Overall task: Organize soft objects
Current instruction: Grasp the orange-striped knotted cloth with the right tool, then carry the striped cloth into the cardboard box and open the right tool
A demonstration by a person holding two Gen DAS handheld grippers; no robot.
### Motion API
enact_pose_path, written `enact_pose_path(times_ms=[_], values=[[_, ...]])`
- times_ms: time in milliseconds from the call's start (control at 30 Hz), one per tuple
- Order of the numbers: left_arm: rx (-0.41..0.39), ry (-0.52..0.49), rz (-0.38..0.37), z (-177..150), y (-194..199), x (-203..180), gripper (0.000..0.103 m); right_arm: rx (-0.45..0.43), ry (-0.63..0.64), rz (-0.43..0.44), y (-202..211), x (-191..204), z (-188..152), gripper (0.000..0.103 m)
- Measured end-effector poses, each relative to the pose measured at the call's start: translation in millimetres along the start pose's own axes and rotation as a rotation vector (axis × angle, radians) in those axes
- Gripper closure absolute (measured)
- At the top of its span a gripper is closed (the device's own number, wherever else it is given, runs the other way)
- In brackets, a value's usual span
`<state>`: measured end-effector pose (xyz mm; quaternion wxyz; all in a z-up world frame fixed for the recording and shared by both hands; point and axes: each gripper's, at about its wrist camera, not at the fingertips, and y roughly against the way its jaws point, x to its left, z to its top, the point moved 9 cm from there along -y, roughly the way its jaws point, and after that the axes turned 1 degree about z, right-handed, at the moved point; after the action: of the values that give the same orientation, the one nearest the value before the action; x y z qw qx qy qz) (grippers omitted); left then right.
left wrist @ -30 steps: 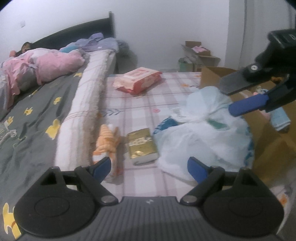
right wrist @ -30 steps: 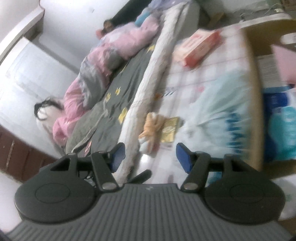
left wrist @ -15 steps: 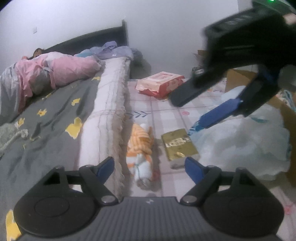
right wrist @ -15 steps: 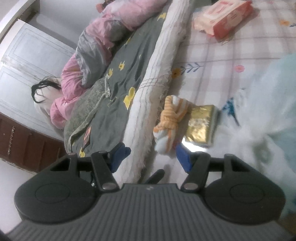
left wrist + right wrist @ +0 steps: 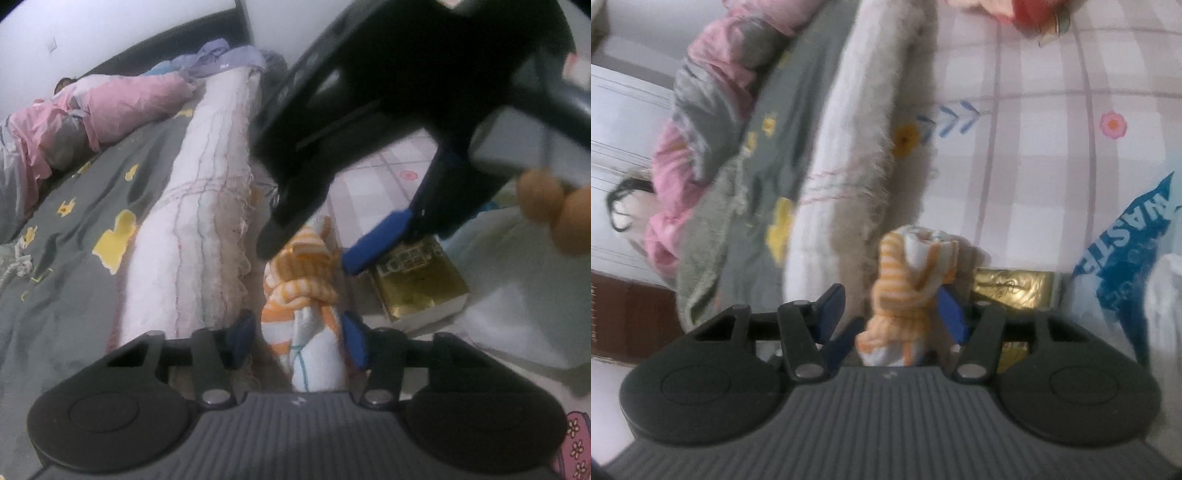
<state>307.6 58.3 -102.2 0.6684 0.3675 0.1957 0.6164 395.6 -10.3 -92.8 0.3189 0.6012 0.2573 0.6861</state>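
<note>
An orange-and-white striped sock bundle [image 5: 306, 284] lies on the checked sheet beside the rolled white blanket [image 5: 199, 221]. My left gripper [image 5: 295, 343] is open, its blue fingers either side of the bundle's near white end. My right gripper [image 5: 892, 314] is open too and straddles the same bundle [image 5: 908, 288] from the other end. In the left wrist view it [image 5: 317, 247] hangs over the bundle's far end. I cannot tell whether any pad touches the fabric.
A gold box [image 5: 417, 280] lies just right of the bundle. A white plastic bag with blue print [image 5: 1126, 258] lies further right. A grey duvet with yellow shapes [image 5: 74, 236] and pink bedding [image 5: 122, 103] cover the left. A red-and-white pack [image 5: 1015, 11] lies far off.
Both grippers have closed in on the striped sock bundle from opposite ends and now straddle it. The right gripper has swung across from above the bag.
</note>
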Motion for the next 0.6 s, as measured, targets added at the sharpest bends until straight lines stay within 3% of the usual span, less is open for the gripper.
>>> enact_pose_path(times_ms=[167,300,600], values=[[-0.036,0.026,-0.004,1.2,5.6,1.4,0.066,0.004,0.004,-0.009,-15.2,-2.8,-1.3,0.051],[-0.051,0.047,0.006,3.4,22.5,2.6,0.067,0.006,-0.009,0.033,-14.8,2.1,-4.7,0.06],[-0.187,0.009,0.057,21.1,108.1,-12.0,0.067,-0.076,0.091,0.167,49.5,44.9,-25.4,0.062]])
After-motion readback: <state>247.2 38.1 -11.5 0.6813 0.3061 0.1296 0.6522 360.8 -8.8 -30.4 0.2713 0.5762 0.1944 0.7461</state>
